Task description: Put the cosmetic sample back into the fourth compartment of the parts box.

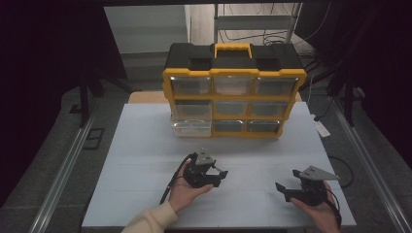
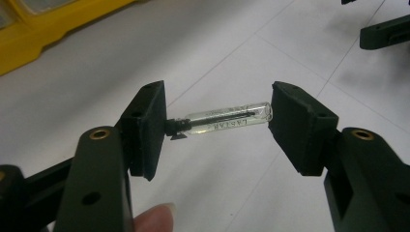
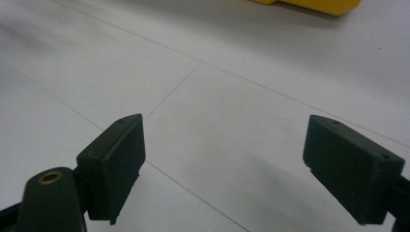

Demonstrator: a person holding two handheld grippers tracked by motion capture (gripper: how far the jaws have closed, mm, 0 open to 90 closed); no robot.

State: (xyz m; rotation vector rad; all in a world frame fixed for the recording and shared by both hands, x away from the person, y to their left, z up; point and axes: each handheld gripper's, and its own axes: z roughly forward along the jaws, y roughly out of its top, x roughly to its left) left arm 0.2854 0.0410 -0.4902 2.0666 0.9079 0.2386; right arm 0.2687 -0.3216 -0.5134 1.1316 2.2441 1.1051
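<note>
left gripper point(image 2: 220, 125) clamping glass vial point(image 2: 227, 118) endwise between jaws; right gripper point(image 3: 225, 166) wide, empty

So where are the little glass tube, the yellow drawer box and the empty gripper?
glass tube point(image 2: 232, 118), left gripper view, clear middle.
yellow drawer box point(image 1: 233, 49), high view, yellow handle.
right gripper point(image 3: 225, 162), right gripper view, gap between fingertips.
</note>
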